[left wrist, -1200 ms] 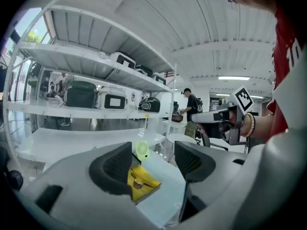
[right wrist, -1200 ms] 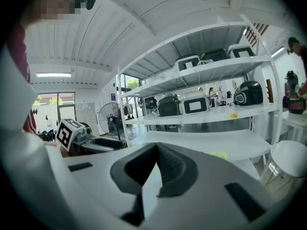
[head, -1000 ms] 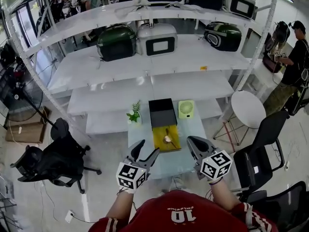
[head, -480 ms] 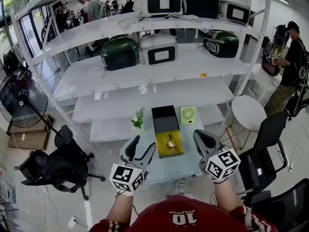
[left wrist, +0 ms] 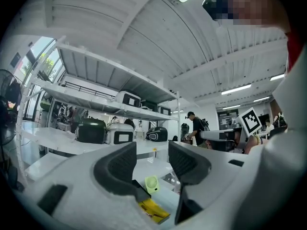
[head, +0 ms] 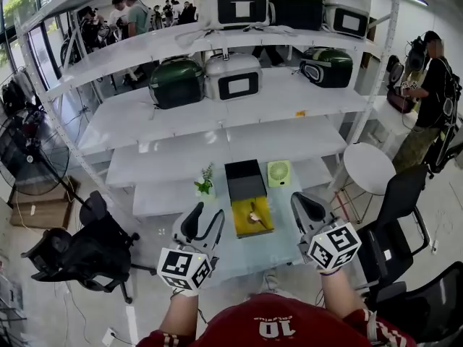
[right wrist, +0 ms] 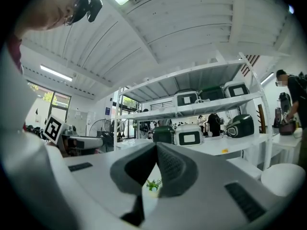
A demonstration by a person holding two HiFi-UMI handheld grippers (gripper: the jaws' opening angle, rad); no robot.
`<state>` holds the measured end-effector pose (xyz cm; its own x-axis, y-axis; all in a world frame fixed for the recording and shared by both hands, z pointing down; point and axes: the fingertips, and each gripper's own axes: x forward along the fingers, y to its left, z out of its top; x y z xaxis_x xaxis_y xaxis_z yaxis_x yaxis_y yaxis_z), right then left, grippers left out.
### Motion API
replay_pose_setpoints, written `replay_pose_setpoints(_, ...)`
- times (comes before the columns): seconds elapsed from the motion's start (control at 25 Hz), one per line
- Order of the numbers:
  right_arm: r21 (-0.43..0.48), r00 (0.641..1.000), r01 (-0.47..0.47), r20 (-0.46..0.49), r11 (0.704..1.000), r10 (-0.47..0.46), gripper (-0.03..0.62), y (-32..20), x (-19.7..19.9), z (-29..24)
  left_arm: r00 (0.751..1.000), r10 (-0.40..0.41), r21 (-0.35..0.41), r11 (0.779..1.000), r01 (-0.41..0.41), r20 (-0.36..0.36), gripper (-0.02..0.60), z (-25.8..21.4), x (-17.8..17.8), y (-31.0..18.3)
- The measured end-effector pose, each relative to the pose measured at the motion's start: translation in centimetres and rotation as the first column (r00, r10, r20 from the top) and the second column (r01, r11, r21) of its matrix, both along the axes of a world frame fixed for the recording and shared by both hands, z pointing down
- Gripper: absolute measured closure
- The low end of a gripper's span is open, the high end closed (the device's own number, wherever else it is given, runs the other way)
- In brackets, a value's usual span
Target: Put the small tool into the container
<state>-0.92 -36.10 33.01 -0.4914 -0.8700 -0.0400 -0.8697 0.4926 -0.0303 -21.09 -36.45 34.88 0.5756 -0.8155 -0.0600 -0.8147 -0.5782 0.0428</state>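
On the low table in front of the person, the small tool lies on a yellow tray, just in front of the black container. A green fan and a small plant flank the container. Tool is outside the container and untouched.

Progress, as I judge it: nothing done yet. Reach, pick-up, transfer and release are all left.

Left gripper: held above the near edge of the table, well short of the tool. Its fingers are apart and closing, with only air between them; the tray and fan show through the gap.

Right gripper: held level with the left, off to the tray's right. Its fingers are pressed together at the tips, pinching nothing, touching nothing.
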Motion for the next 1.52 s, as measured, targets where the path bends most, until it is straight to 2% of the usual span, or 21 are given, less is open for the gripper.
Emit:
replay_pose_setpoints(0.32, 0.024, 1.0, -0.011, -0.012, 1.0, 0.011, 0.589, 0.3, -0.1, -0.5, 1.0, -0.016, 0.021, 1.0, 0.016, -0.004, 0.442, -0.3, 0.8, -0.1)
replay_pose_setpoints(0.6, 0.024, 0.999, -0.038, -0.001, 0.999, 0.038, 0.589, 0.1, 0.4, -0.1, 0.997, -0.069, 0.035, 0.997, 0.07, -0.032, 0.496, -0.5, -0.5, -0.4)
replay_pose_setpoints(0.8, 0.013, 0.999, -0.051, 0.003, 0.999, 0.051, 0.589, 0.0, 0.5, 0.4, 0.997, -0.079, 0.056, 0.995, 0.079, 0.001, 0.569, -0.5, -0.5, -0.3)
replay_pose_setpoints(0.96, 0.009, 0.998, -0.064, 0.007, 0.998, 0.064, 0.589, 0.0, 0.6, 0.6, 0.996, -0.092, 0.062, 0.994, 0.092, -0.003, 0.572, -0.7, -0.7, -0.3)
replay_pose_setpoints(1.04, 0.011, 0.997, -0.07, 0.011, 0.997, 0.07, 0.589, 0.0, 0.7, 0.6, 0.995, -0.102, 0.066, 0.993, 0.102, -0.011, 0.594, -0.9, -1.0, -0.2)
replay_pose_setpoints(1.52, 0.014, 0.997, -0.078, 0.009, 0.997, 0.078, 0.591, 0.4, 0.7, 0.7, 0.993, -0.111, 0.057, 0.992, 0.113, -0.04, 0.595, -0.8, -1.4, -0.1)
